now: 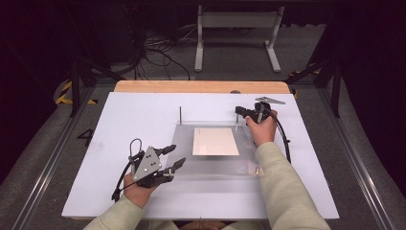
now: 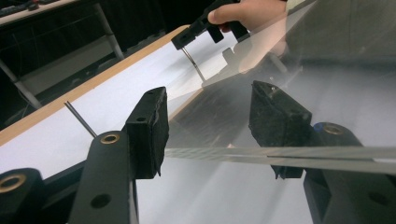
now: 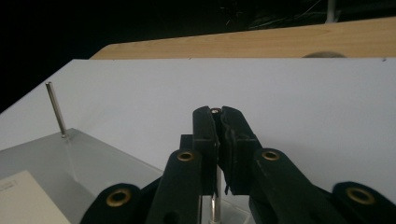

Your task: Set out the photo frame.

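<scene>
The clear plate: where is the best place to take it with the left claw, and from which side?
Probably the clear plate's near left edge, from the left claw's side, jaws above and below: it is thin, flat, and this edge is already between them.

Wooden table, white board covering it, clear acrylic plate on board

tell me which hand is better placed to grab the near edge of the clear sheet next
Left. The left gripper sits at the clear sheet's near left edge, which runs between its open jaws. The right gripper is shut on the metal pin at the far right corner, so it looks occupied.
</scene>
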